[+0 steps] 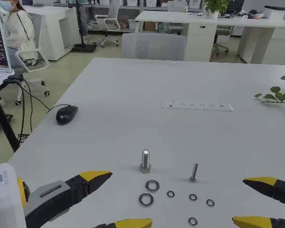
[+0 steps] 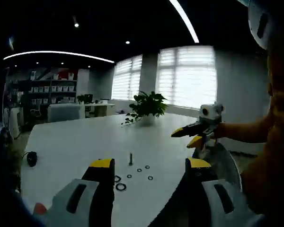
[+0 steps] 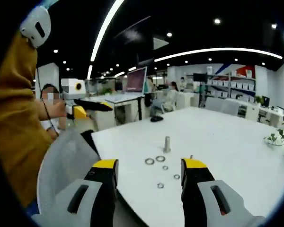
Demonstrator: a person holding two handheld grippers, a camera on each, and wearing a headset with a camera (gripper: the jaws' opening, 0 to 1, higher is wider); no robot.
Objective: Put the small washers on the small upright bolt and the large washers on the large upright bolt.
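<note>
Two bolts stand upright on the white desk [image 1: 133,95], the large bolt [image 1: 145,160] on the left and the small bolt [image 1: 194,173] apart to its right. Two large washers [image 1: 152,185] lie flat just in front of the large bolt. Four small washers [image 1: 193,197] lie scattered in front of the small bolt. The left gripper [image 1: 129,198] and right gripper [image 1: 239,200] hover at the near edge, jaws spread, holding nothing. A mouse [image 1: 66,114] and power strip [image 1: 197,106] lie farther back.
</note>
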